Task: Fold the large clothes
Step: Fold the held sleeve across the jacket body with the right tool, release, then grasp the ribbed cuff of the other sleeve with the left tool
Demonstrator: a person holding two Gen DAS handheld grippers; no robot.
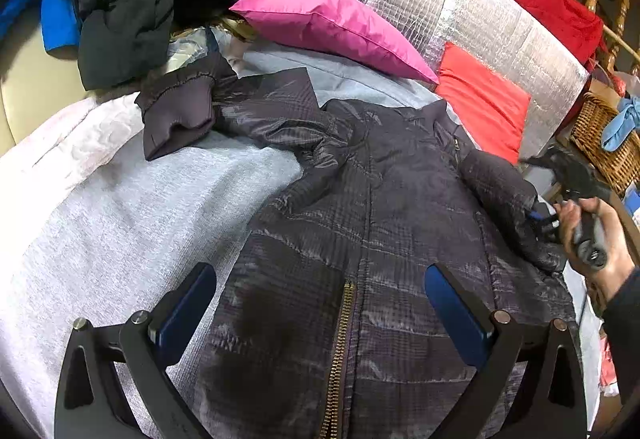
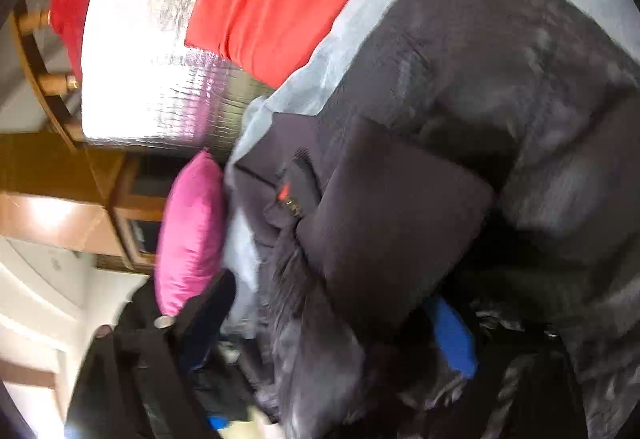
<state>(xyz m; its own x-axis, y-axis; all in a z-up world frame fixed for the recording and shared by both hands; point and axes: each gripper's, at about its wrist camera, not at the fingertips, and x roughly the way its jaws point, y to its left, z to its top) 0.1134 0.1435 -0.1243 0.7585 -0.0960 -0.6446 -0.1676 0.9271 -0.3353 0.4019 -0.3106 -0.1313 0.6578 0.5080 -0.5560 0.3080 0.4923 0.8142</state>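
1. Dark quilted jacket (image 1: 380, 219) lies front-up, zipper closed, on the grey blanket (image 1: 120, 219); one sleeve thrown out toward the pink pillow (image 1: 332, 23).
2. Left gripper (image 1: 320, 315) spread wide over the jacket's hem, pinching nothing.
3. Right gripper (image 2: 332, 335) at the jacket's other sleeve, jaws apart; contact unclear, view blurred.

One jacket (image 1: 380, 219), two cushions (image 1: 332, 19)

Dark quilted jacket (image 1: 380, 223) flat on grey blanket (image 1: 132, 215), left tongs (image 1: 320, 323) wide apart above its zipper (image 1: 340, 351).
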